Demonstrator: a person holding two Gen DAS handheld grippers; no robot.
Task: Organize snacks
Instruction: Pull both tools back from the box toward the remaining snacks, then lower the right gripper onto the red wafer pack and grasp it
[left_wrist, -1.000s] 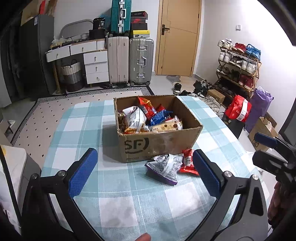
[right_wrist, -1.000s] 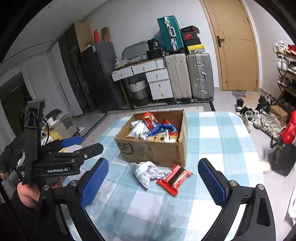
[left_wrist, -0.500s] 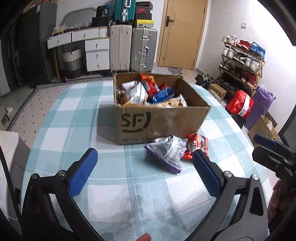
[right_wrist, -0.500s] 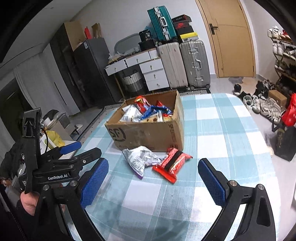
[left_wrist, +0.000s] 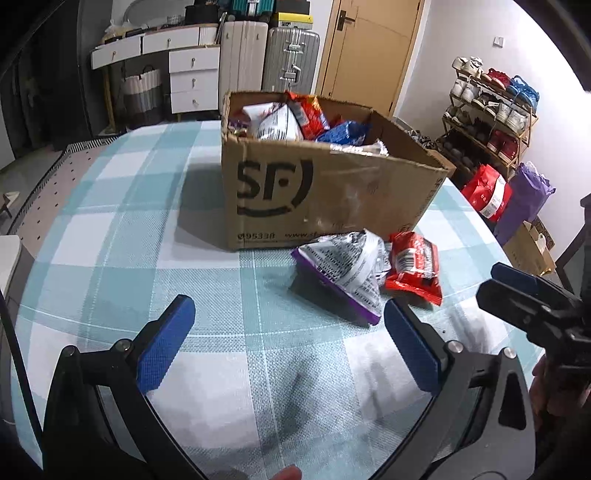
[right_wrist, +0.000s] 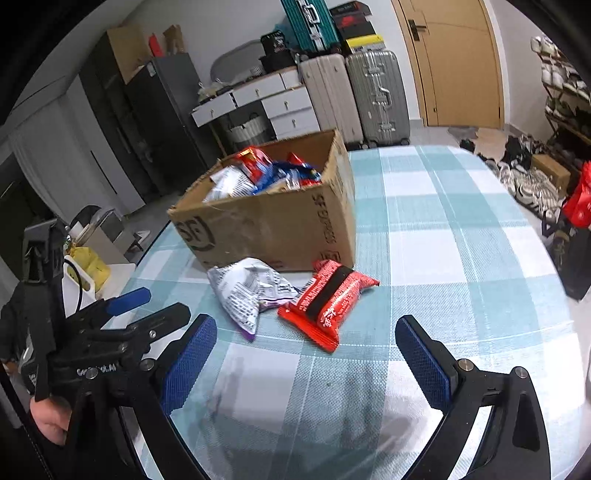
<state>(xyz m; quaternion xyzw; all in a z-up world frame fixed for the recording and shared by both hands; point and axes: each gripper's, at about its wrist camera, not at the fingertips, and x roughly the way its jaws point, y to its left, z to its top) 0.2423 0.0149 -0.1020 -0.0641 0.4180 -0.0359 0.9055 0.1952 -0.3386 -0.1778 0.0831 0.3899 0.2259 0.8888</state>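
A brown cardboard box (left_wrist: 325, 195) (right_wrist: 273, 225) marked SF stands on the checked tablecloth, holding several snack packets. In front of it lie a silver and purple snack bag (left_wrist: 343, 269) (right_wrist: 247, 288) and a red packet (left_wrist: 413, 266) (right_wrist: 328, 299), side by side and touching. My left gripper (left_wrist: 290, 339) is open and empty, low over the cloth just short of the silver bag. My right gripper (right_wrist: 306, 354) is open and empty, a little short of the red packet. Each gripper shows at the other view's edge.
The table (left_wrist: 110, 229) has a teal and white checked cloth. Beyond it stand suitcases (left_wrist: 291, 59), white drawers (left_wrist: 192, 81), a wooden door (right_wrist: 458, 62) and a shoe rack (left_wrist: 491, 110). Red and purple bags (left_wrist: 517, 199) sit on the floor at the right.
Both grippers have come down and forward toward the two packets in front of the box, which now look larger and closer. Both stayed open. The packets have not moved.
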